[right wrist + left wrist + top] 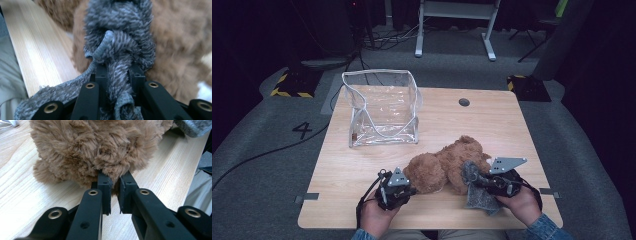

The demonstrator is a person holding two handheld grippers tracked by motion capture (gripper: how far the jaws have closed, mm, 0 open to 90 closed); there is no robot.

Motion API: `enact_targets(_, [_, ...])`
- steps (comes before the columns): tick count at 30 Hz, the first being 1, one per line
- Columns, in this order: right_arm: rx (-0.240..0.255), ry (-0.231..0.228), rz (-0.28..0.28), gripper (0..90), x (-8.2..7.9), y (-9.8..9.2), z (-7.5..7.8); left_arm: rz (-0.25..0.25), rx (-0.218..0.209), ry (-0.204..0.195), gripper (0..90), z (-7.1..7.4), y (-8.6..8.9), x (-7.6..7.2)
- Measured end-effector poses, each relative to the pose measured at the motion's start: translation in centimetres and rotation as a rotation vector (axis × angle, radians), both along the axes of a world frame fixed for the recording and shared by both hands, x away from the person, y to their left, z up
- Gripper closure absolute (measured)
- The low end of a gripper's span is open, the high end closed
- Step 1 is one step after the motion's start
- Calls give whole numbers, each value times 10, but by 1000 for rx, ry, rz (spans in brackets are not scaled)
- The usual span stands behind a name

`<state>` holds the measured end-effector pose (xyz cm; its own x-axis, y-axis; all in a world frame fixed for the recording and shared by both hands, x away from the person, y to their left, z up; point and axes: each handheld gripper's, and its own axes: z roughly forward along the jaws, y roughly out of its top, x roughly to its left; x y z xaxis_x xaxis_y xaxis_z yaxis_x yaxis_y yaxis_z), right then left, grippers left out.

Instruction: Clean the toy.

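Left gripper (411,190) fingers pinch fluffy brown plush bear (447,165); right gripper (475,178) fingers clamp grey fuzzy cloth (477,197) on wooden table (362,165).

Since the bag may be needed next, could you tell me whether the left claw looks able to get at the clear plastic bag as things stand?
Probably not right away: the left claw is shut on the brown plush bear. The table between it and the clear plastic bag looks bare, so letting go should leave the way free.

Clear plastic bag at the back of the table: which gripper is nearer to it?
Left. The left gripper sits almost straight in front of the clear plastic bag, pinching the brown plush toy; the right gripper, clamped on the grey cloth, is farther off to the side.
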<state>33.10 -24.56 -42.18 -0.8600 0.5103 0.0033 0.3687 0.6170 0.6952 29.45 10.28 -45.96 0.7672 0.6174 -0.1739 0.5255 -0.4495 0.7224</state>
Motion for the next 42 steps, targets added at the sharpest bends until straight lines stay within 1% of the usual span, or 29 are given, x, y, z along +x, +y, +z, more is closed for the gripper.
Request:
enact_targets(2, [-23, 49, -1, 760, 1, 0, -6, 3, 3, 0, 821, 1, -2, 0])
enact_targets(4, [-36, 100, 26, 759, 2, 6, -14, -11, 5, -1, 821, 1, -4, -1])
enact_targets(5, [-31, 132, 36, 759, 1, 11, -19, -12, 12, -5, 820, 1, -5, -1])
enact_targets(6, [-40, 128, 61, 757, 2, 15, -24, -11, 23, -16, 821, 2, -5, -1])
enact_targets(7, [-24, 133, 83, 755, 0, 22, -27, -13, 21, -14, 821, 2, -6, -1])
enact_targets(8, [-5, 115, 114, 755, -3, 28, -27, -7, 28, -18, 821, 2, -5, -1])
enact_targets(9, [15, 91, 123, 755, -6, 33, -24, -10, 31, -21, 821, 2, -4, -1])
enact_targets(11, [48, 37, 148, 755, -9, 37, -15, 0, 25, -10, 821, 1, -1, 0])
enact_targets(12, [74, 4, 156, 755, -10, 39, -7, 6, 23, -8, 821, 0, 0, 1])
enact_targets(13, [99, -16, 165, 755, -9, 39, -1, 6, 19, -6, 821, 0, 0, 1])
enact_targets(15, [171, -38, 177, 752, -7, 38, 11, -11, 21, -7, 821, 0, -1, 1])
enact_targets(16, [203, -57, 170, 752, -5, 37, 16, -11, 28, -14, 822, 0, -2, 0])
enact_targets(17, [233, -71, 156, 752, -3, 37, 20, -16, 28, -10, 822, 0, -3, 0])
enact_targets(18, [249, -99, 134, 751, -1, 36, 23, -16, 29, -6, 822, 0, -3, 0])
enact_targets(19, [254, -140, 106, 751, 1, 36, 25, -16, 32, -11, 822, 0, -4, -1])
enact_targets(20, [236, -168, 74, 751, 5, 37, 24, -15, 33, -13, 822, 0, -4, 0])
enact_targets(21, [215, -164, 55, 752, 7, 38, 22, -17, 30, -8, 822, 0, -3, 0])
enact_targets(23, [193, -121, 29, 755, 12, 38, 11, -12, 24, -6, 822, 0, -3, 0])
enact_targets(25, [163, -107, 18, 759, 9, 38, 0, -17, 31, -15, 822, 0, -3, 0])
enact_targets(26, [149, -105, 17, 760, 6, 37, -4, -20, 20, -4, 822, 0, -5, -1])
enact_targets(27, [137, -100, 14, 761, 4, 36, -7, -22, 31, -13, 822, 0, -5, -1])
enact_targets(29, [125, -81, 6, 763, 2, 33, -13, -29, 29, -12, 822, 1, -6, -1])
enact_targets(31, [114, -43, -4, 764, 2, 31, -19, -26, 32, -17, 822, 1, -6, -1])
enact_targets(35, [35, 47, -12, 763, 5, 31, -41, -26, 25, -7, 821, 1, -5, 0])
enact_targets(37, [13, 76, -20, 761, 5, 33, -49, -26, 27, -10, 821, 1, -5, 0])
enact_targets(38, [7, 81, -20, 760, 4, 34, -49, -25, 20, -8, 821, 0, -5, 0])
enact_targets(39, [-6, 77, -2, 759, 3, 35, -48, -24, 21, -12, 821, 0, -4, 0])
enact_targets(41, [-19, 89, 31, 757, -2, 35, -40, -16, 19, -10, 821, 0, -3, 1])
enact_targets(42, [-12, 89, 52, 755, -6, 33, -33, -14, 21, -12, 820, 0, -2, 1])
